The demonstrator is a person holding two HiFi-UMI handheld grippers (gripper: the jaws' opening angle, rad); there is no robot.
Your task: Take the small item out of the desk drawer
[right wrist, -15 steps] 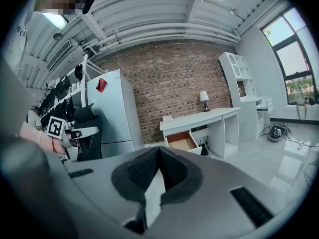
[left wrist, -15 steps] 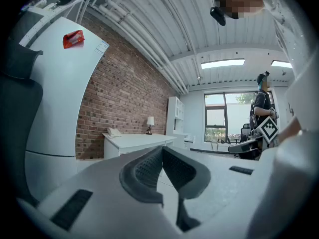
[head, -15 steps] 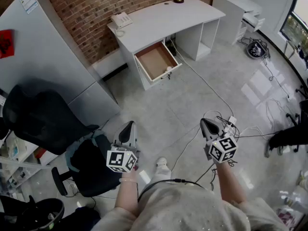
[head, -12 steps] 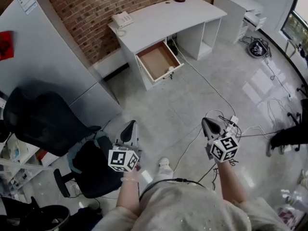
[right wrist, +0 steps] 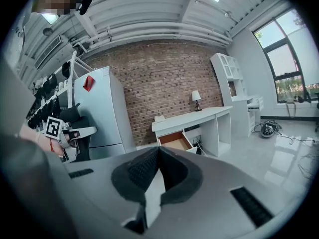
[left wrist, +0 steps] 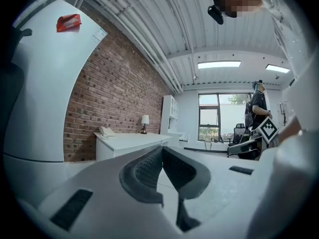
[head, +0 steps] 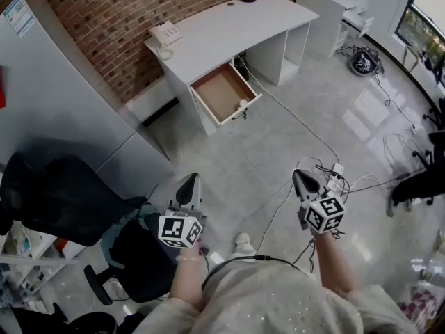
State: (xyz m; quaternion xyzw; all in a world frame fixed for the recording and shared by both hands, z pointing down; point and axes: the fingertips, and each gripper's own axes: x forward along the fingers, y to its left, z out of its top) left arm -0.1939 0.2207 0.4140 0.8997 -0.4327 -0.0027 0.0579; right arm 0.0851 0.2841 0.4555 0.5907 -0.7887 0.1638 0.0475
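The white desk (head: pixel 229 26) stands far ahead by the brick wall, with its drawer (head: pixel 221 91) pulled open and a brown floor showing inside. A small pale thing (head: pixel 243 104) sits at the drawer's front right corner; what it is I cannot tell. My left gripper (head: pixel 189 181) and right gripper (head: pixel 300 177) are held side by side over the grey floor, well short of the desk. Both are shut with nothing between the pads (left wrist: pixel 149 168) (right wrist: pixel 144 168). The right gripper view shows the open drawer (right wrist: pixel 175 141) beyond the jaws.
A tall grey cabinet (head: pixel 62 96) stands left of the path and a black office chair (head: pixel 66 200) is by my left side. Cables and a power strip (head: pixel 330 176) lie on the floor under my right gripper. A person (left wrist: pixel 257 106) stands near the window.
The head view has shifted a little, so the desk and drawer sit slightly further left. Both grippers keep the same pose and stay shut.
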